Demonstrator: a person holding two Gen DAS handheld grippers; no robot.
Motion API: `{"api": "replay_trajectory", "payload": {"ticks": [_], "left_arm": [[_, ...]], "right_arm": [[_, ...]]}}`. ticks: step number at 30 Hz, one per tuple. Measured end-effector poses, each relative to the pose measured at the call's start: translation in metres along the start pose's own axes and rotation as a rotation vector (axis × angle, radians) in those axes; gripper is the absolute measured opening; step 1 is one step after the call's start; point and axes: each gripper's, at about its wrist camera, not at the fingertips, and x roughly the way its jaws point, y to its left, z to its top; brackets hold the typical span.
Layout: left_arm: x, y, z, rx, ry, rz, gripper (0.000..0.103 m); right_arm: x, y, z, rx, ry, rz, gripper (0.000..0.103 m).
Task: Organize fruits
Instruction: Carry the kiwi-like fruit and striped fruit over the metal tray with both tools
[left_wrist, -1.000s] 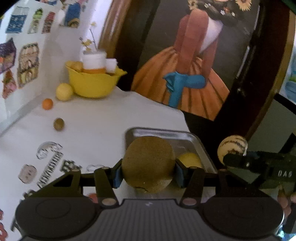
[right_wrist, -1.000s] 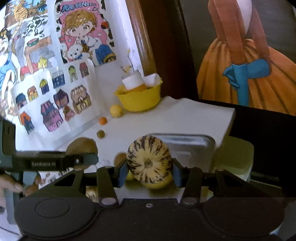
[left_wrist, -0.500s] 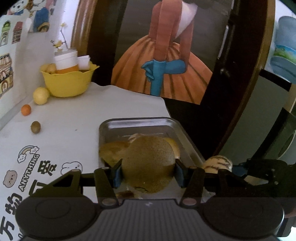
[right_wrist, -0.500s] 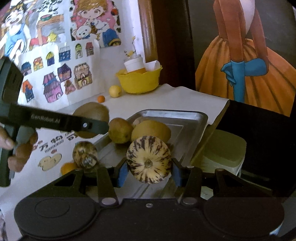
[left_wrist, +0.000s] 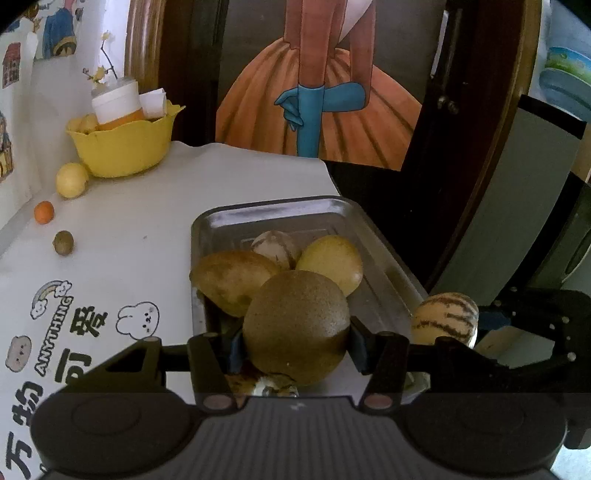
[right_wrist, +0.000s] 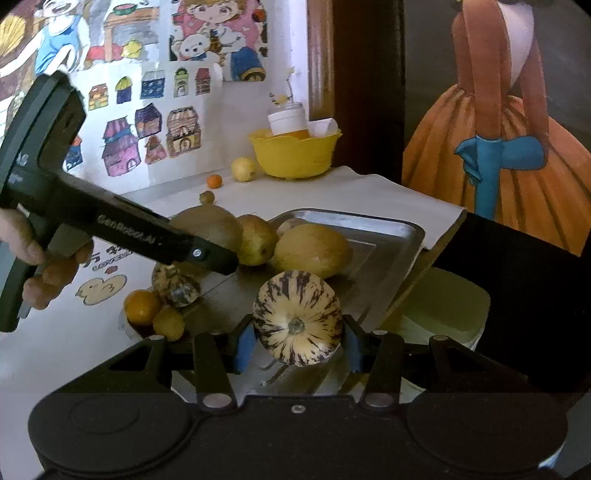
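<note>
Gripping a round brown fruit (left_wrist: 295, 326) between both blue pads, left gripper (left_wrist: 295, 349) stood partly open, closed only as far as the fruit's width allowed. Hung over the near end of the metal tray (left_wrist: 280, 214), above a striped fruit partly hidden beneath. Clamped likewise in the right gripper (right_wrist: 297, 341): a cream fruit with dark purple stripes (right_wrist: 297, 317), stem end facing the camera, pads pressed on either side, jaws a little narrower than the left pair. Held over the tray's near right part, seen from the left wrist just beside the tray's right rim.

Lying in the tray beyond: a brownish pear-like fruit (left_wrist: 232, 278), a smooth yellow fruit (left_wrist: 330, 262) and a pale striped one (left_wrist: 275, 247) behind them, all touching. Near the tray's near left corner, two small orange fruits (right_wrist: 142, 306) side by side.

Farther back on the white printed cloth (left_wrist: 122, 236): a small brown fruit (left_wrist: 63, 242), a small orange one (left_wrist: 44, 212), a lemon-yellow one (left_wrist: 72, 180), then a yellow bowl (left_wrist: 122, 147) holding a white-capped jar. Wrapped round the left gripper's handle, a hand (right_wrist: 48, 258).
</note>
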Motion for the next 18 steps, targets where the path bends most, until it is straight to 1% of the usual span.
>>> {"api": "replay_trajectory", "payload": {"ticks": [4,9,12,18], "left_arm": [[0.001,0.000,0.001,0.001,0.012,-0.005,0.058],[0.004,-0.002,0.003,0.019,0.034,0.012,0.058],[0.008,-0.005,0.007,0.026,0.061,0.011,0.058],[0.019,-0.012,0.015,0.080,0.116,0.014,0.058]], "right_arm": [[0.001,0.005,-0.002,-0.021,0.007,0.005,0.050],[0.003,0.010,-0.004,-0.037,0.015,-0.001,0.050],[0.005,0.013,-0.006,-0.042,0.027,-0.010,0.050],[0.005,0.018,-0.010,-0.059,0.038,-0.011,0.050]]}}
